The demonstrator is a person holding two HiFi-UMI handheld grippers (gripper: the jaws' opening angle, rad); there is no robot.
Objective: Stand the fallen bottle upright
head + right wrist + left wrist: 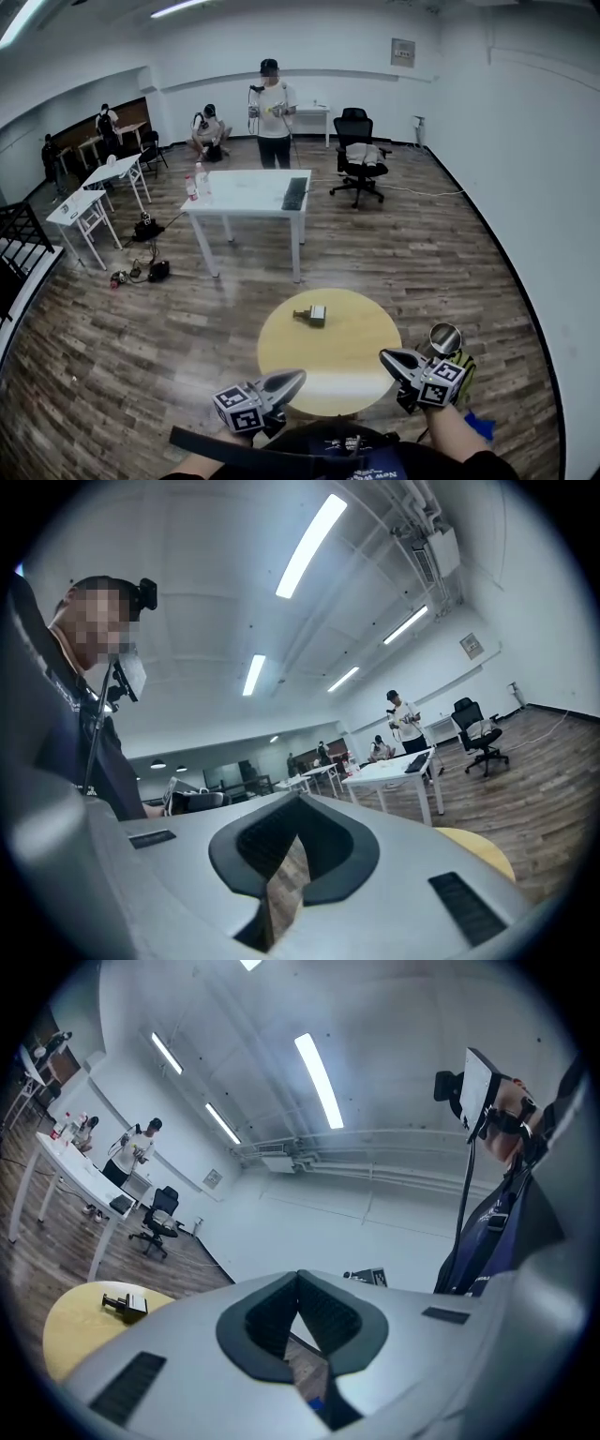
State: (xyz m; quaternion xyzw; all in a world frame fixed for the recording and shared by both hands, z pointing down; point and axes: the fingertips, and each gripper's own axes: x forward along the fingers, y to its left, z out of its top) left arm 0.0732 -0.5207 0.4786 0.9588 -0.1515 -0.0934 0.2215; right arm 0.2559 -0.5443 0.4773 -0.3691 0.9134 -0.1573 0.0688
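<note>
- Far left: two small white desks [82, 204] stand on the wooden floor [450, 253], well apart from the work area.
- Left of centre, farther back: a white table [246, 192] carries a dark keyboard [295, 193] at its right end. A person [273, 112] stands behind it.
- Left gripper [295, 377]: jaws clenched tip to tip, nothing between them. It sits at the near left edge of the round table, clear of the bottle.
- Centre: the bottle [312, 315] lies on its side on the yellow round table [361, 328], towards the far edge, dark cap pointing left. It is untouched and not yet upright. The left gripper view also shows it flat on the tabletop [125, 1304].
- Right of centre, far back: a black office chair [359, 155].
- Right gripper [385, 355]: jaws clenched and empty. It sits at the near right edge of the round table, apart from the bottle.
</note>
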